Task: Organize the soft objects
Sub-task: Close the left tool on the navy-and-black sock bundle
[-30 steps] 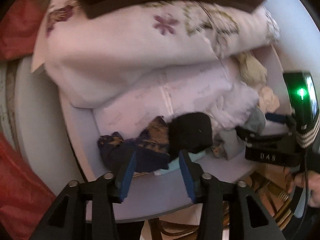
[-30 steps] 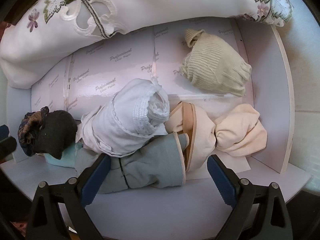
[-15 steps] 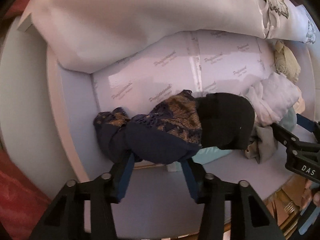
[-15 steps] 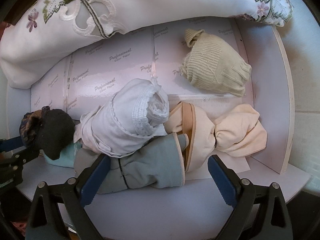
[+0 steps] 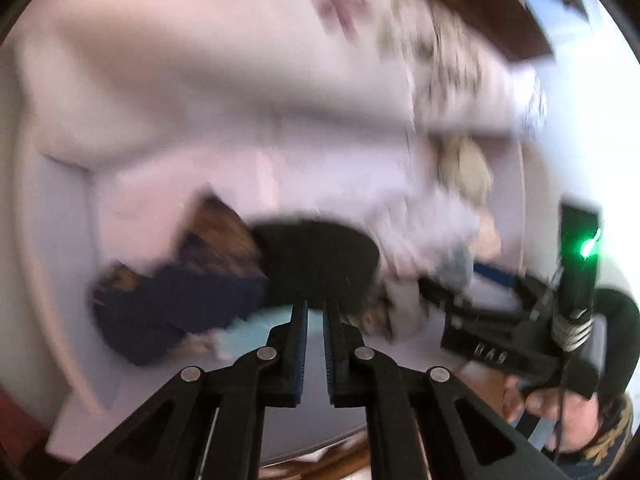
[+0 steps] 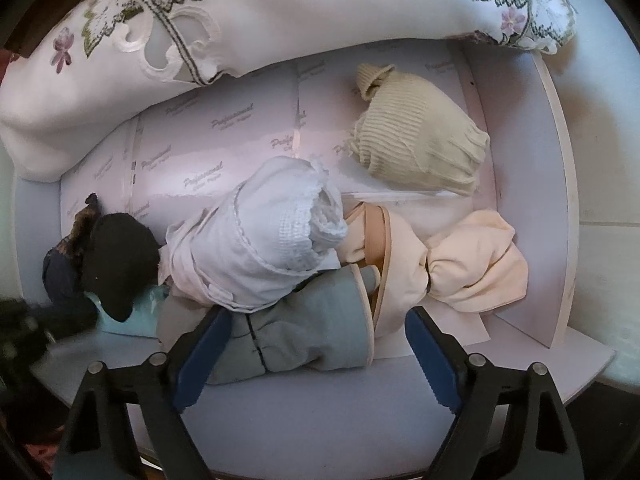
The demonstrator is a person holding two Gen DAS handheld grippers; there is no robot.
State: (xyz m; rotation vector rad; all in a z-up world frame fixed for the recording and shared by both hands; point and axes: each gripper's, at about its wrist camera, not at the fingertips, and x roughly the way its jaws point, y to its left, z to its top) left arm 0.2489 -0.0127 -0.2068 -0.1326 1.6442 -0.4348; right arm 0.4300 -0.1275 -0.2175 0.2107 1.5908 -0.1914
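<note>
Several rolled cloth bundles lie in a pale lined drawer [image 6: 524, 208]: beige ribbed bundle [image 6: 416, 140], white lacy bundle [image 6: 272, 236], peach bundle [image 6: 460, 264], blue-grey bundle [image 6: 304, 332], black bundle [image 6: 120, 256] and navy patterned bundle [image 6: 60, 268]. My right gripper [image 6: 318, 314] points down, its jaws closing around the blue-grey bundle; the right pad stands clear of it. In the blurred left wrist view my left gripper [image 5: 316, 308] is shut at the black bundle's [image 5: 320, 260] near edge, beside the navy patterned bundle [image 5: 172, 300]. I cannot tell whether fabric is pinched.
A white embroidered cloth [image 6: 280, 12] drapes over the drawer's back edge. A light teal piece [image 6: 132, 320] lies under the black bundle. The drawer's front lip [image 6: 360, 408] is bare. A person's hand [image 5: 560, 404] holds the right gripper [image 5: 480, 336] at the right.
My left gripper's jaws came together from half open, and its view swung and blurred near the black bundle. The right jaws narrowed slightly around the blue-grey bundle. The bundles lie as before.
</note>
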